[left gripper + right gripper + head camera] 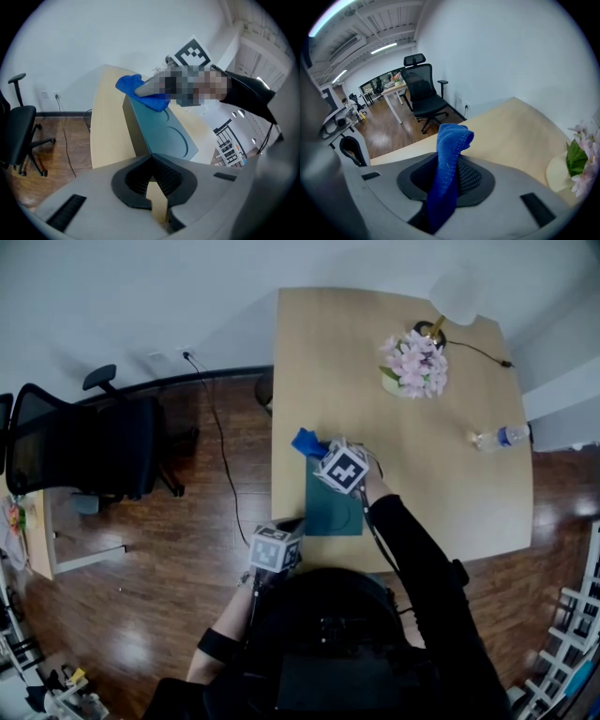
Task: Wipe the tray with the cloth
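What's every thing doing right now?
tray, flat on the table, near corner clamped by the left gripper
cloth, pinched in the right gripper, at the tray's far end
bottle, lying on its side
flowers, standing upright

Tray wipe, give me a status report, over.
Left gripper clamped on tray, near corner. Right gripper shut on blue cloth, at tray's far end. Nothing else on tray.

Pink flowers (415, 363) stand beside a lamp (454, 296) on the table (328, 371); a bottle (500, 437) lies nearby.
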A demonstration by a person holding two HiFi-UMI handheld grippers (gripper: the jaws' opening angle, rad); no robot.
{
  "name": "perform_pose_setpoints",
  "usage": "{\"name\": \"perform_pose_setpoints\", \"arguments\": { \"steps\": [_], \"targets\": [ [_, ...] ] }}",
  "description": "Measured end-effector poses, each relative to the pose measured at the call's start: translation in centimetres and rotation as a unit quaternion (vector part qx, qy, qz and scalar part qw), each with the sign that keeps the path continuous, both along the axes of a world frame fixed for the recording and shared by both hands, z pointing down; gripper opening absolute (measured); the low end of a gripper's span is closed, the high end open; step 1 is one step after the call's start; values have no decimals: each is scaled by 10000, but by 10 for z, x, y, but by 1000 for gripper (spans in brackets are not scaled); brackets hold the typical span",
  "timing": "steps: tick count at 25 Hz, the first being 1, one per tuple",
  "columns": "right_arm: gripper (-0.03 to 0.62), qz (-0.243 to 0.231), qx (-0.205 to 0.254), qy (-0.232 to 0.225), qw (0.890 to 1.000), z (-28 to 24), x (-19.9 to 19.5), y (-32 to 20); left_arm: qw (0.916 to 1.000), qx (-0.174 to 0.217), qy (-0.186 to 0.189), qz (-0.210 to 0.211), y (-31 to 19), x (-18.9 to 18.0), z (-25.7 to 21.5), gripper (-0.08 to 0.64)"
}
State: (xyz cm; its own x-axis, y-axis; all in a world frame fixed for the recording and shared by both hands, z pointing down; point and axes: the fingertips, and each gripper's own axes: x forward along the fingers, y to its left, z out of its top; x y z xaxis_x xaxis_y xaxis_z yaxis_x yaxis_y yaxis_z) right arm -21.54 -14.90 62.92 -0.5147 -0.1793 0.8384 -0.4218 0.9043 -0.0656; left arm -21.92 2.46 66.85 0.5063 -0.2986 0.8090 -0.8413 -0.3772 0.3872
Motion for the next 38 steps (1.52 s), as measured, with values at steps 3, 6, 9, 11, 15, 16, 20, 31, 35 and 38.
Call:
{"name": "perform_pose_setpoints", "arguments": {
  "steps": [3, 6, 9, 11, 15, 16, 20, 31, 35, 38],
  "targets": [
    [101, -98, -173, -118, 9997, -1, 0, 32, 9974, -300, -524, 392, 19, -6, 39, 0],
    [101, -323, -270, -142, 9990, -2, 2, 71, 9980, -566, -266, 70, 32, -10, 50, 2],
    [101, -630, -254, 28, 9977, -2, 11, 109, 9986, -457, -114, -251, 28, -18, 38, 2],
    [101, -776, -455, 50, 9959, -4, 15, 135, 9989, -320, -81, -337, 22, -19, 29, 2],
    [101, -823, -900, -166, 9924, 0, 20, 182, 9992, -96, -31, -399, 10, -17, 17, 2],
    [101, -798, -928, -180, 9923, -1, 22, 185, 9992, -38, -28, -394, 7, -17, 12, 2],
    [101, -775, -1071, -202, 9910, -2, 26, 192, 9993, 203, -65, -312, -6, -13, -10, 2],
    [101, 80, -603, -401, 9973, -30, 65, 92, 9985, 550, 30, 65, -24, -1, -49, 0],
    [101, 210, -57, -173, 9996, -32, 71, 18, 9975, 493, -108, 491, -30, 22, -42, 0],
    [101, 164, 214, 8, 9996, -29, 67, -10, 9967, 346, -335, 657, -24, 25, -26, 0]
  ]
}}
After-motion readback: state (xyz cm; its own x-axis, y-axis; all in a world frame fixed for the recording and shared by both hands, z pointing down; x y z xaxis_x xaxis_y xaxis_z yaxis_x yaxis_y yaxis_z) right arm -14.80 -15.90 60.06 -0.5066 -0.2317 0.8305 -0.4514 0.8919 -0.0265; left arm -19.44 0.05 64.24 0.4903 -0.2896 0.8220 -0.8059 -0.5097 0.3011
